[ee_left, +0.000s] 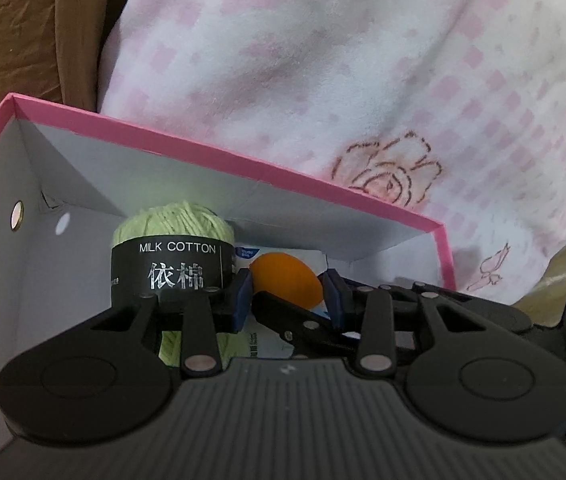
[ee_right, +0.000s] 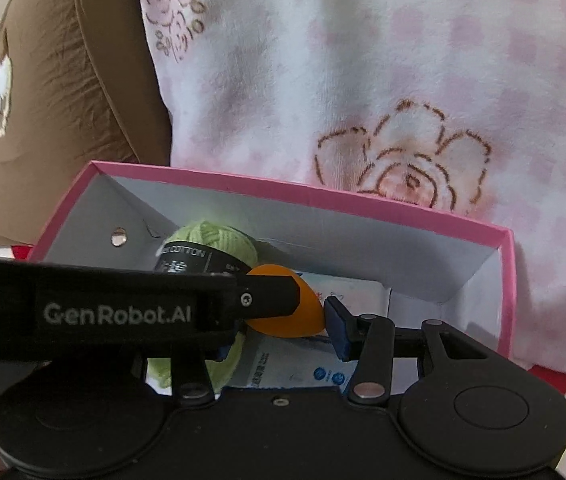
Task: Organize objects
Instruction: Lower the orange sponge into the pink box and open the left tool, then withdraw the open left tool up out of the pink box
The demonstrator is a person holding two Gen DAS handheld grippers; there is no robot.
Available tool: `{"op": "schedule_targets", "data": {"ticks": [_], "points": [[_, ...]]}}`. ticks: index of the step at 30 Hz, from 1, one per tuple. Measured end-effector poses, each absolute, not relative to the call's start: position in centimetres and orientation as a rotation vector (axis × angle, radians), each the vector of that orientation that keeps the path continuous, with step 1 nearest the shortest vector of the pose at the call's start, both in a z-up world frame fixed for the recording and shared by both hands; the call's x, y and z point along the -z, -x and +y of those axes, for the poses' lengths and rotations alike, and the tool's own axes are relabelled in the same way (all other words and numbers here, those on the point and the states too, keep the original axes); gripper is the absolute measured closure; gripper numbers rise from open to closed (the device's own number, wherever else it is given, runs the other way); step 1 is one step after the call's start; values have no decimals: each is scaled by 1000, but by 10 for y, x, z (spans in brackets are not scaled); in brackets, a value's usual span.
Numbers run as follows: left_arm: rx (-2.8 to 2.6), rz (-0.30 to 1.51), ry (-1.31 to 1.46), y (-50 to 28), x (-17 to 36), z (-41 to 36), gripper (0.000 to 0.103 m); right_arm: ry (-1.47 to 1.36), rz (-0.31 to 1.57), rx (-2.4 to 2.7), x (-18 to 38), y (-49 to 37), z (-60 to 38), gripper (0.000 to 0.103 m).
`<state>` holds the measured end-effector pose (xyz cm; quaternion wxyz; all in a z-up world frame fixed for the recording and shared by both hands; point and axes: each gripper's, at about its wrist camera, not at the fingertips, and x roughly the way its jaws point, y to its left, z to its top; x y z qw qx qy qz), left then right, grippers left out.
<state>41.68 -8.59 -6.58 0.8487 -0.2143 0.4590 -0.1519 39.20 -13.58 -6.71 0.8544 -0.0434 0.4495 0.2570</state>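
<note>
An orange egg-shaped sponge (ee_left: 283, 276) hangs low inside an open pink shoebox (ee_left: 203, 152) with white walls. My left gripper (ee_left: 289, 296) is shut on the sponge, its blue pads pressing on both sides. My right gripper (ee_right: 279, 338) meets the same sponge (ee_right: 311, 312) from the other side. Its right pad (ee_right: 335, 328) presses the sponge's end, while its left pad is mostly hidden behind the left gripper's finger (ee_right: 271, 292). One right finger (ee_left: 303, 320) crosses below the sponge in the left wrist view. A green yarn ball (ee_left: 171, 220) with a black label stands beside the sponge.
A white and blue packet (ee_right: 295, 360) lies flat on the floor of the box (ee_right: 323, 196), under the sponge. A pink checked blanket (ee_left: 363, 80) rises behind the box and a brown cushion (ee_right: 63, 80) sits to its left. Something red (ee_right: 551, 380) shows under the box.
</note>
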Motion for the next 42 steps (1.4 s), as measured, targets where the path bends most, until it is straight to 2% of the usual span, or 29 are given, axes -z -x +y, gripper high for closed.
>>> {"op": "schedule_targets", "data": {"ticks": [8,13,27,35,42], "points": [[335,951,460,-415,67,-87,67,70,970,-489,76,-397,-136,50],[293,948,364,-412,68,-95,71,127,962,-489,72,-390,-133,39],[286,938,379,-400,59,-93,70,128,949,-526,63,-371,-146,42],[303,911,345,-361,20,-70,67,135,790,-537,15,-292,-173,38],[296,918,281,-306,-24,-55,64,123,794,-564,-14,-254,-195,37]]}}
